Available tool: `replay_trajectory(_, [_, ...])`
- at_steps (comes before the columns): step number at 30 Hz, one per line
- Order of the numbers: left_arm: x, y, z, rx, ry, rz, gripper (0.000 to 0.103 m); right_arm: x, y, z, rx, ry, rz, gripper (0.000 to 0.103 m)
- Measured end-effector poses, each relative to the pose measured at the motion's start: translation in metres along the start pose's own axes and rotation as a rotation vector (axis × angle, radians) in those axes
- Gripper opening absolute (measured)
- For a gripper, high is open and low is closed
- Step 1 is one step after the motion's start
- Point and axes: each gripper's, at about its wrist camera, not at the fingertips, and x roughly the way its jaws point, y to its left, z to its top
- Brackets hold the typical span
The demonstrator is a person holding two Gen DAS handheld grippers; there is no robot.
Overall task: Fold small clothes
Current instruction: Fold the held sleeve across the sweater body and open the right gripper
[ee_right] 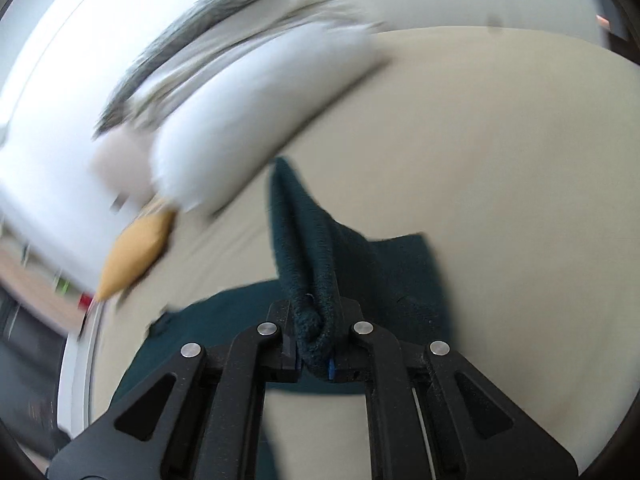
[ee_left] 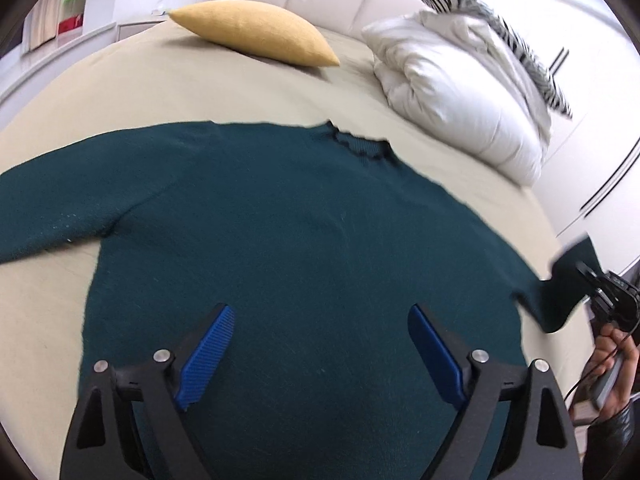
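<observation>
Left wrist view: teal sweater [ee_left: 288, 240] lies flat on the beige bed [ee_left: 200, 96], neck away from the camera, body running toward it. The left claw [ee_left: 320, 340] hovers over the lower body of the sweater, blue pads spread wide, nothing between them. One sleeve stretches out flat to the left. The other sleeve [ee_left: 560, 292] is lifted off the bed at far right, its cuff pinched by the right claw [ee_left: 588, 276], held by the person's hand [ee_left: 616, 364]. Yellow pillow [ee_left: 256, 34] and white duvet [ee_left: 460, 92] sit beyond the neck, well apart from the sweater.

Right wrist view: heavy motion blur. The right claw [ee_right: 316, 344] is clamped on the bunched sleeve cuff [ee_right: 308, 256]; knit fabric bulges out between the closed jaws and stands up in front of them. The sweater's body [ee_right: 224, 320] lies below and to the left of the claw, flat on the bed [ee_right: 480, 160].

Key relation: the held sleeve sits on the sweater's right side, and the body lies to the left of the right claw, so the fold likely carries the sleeve leftward across the chest. The right claw is the one on the sleeve; the left is nearer the hem and free to pin the body.
</observation>
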Motion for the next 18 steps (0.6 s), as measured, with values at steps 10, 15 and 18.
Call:
replay_trajectory(10, [0.013, 0.03, 0.023, -0.097, 0.017, -0.093, 0.091, 0.144, 0.193, -0.141, -0.224, 0.287, 0.223, 0.032])
replay_trajectory(15, [0.049, 0.011, 0.028, -0.114, 0.08, -0.144, 0.092, 0.124, 0.163, -0.169, -0.205, 0.299, 0.263, 0.072])
replay_trajectory(18, [0.079, -0.018, 0.032, -0.072, 0.13, -0.149, 0.091, 0.086, 0.143, -0.162, -0.271, 0.241, 0.225, 0.072])
